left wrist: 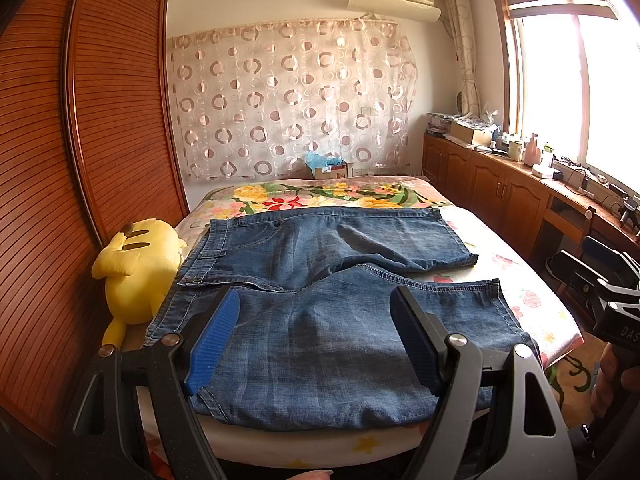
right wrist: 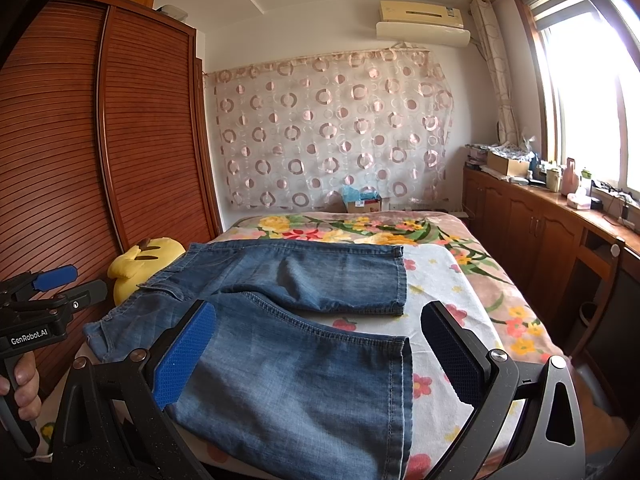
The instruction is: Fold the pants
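Two grippers hang spread wide and empty, the left gripper point(left wrist: 314, 344) and right gripper point(right wrist: 320, 354), over the pants' point(left wrist: 328, 280) near leg; folding looks unstarted, and a hem grab seems next.

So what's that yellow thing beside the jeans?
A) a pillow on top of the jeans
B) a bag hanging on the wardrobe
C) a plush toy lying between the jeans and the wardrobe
C: the yellow plush lies on the bed, between the jeans and the wooden wardrobe.
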A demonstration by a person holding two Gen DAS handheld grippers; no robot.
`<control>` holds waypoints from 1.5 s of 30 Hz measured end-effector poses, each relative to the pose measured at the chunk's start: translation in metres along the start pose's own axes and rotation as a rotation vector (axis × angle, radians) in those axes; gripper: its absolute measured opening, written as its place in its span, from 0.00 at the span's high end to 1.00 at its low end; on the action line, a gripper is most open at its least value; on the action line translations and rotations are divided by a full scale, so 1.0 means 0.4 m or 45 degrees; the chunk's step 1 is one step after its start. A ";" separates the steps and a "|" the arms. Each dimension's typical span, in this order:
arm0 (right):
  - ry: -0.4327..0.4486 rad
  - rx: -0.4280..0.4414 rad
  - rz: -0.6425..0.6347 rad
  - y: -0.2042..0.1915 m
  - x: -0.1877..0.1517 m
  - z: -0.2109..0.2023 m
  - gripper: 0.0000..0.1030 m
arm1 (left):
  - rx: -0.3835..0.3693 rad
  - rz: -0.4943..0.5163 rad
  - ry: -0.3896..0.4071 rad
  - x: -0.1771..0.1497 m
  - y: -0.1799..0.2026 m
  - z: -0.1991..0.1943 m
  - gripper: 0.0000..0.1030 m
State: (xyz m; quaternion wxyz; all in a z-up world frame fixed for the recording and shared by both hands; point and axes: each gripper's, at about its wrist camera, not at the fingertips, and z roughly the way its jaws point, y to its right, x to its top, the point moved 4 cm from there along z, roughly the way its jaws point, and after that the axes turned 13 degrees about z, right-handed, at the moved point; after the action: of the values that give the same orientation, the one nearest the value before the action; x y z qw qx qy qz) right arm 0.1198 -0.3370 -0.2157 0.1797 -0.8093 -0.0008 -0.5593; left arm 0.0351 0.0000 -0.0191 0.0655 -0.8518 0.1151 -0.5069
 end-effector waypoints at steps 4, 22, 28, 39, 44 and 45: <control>0.000 0.001 0.000 -0.001 0.000 0.001 0.01 | 0.000 0.000 0.000 0.000 0.000 0.000 0.24; 0.002 -0.001 0.000 -0.002 0.001 -0.001 0.00 | 0.001 -0.001 0.003 0.000 0.000 0.000 0.24; 0.007 -0.001 0.001 0.002 0.001 -0.004 0.01 | 0.000 0.000 0.003 0.000 0.000 0.000 0.24; -0.046 0.006 0.015 0.024 -0.008 0.018 0.01 | -0.058 0.009 -0.082 -0.014 -0.007 0.050 0.24; -0.064 -0.010 0.020 0.037 -0.006 0.024 0.01 | -0.075 0.014 -0.128 -0.046 -0.014 0.092 0.24; -0.065 -0.014 0.018 0.033 -0.004 0.025 0.01 | -0.076 0.015 -0.139 -0.050 -0.017 0.099 0.24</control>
State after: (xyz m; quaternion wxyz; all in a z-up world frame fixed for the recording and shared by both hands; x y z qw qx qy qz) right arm 0.1310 -0.3462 -0.2242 0.1792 -0.8243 0.0032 -0.5371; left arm 0.0616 0.0117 -0.0536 0.0492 -0.8790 0.1316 -0.4556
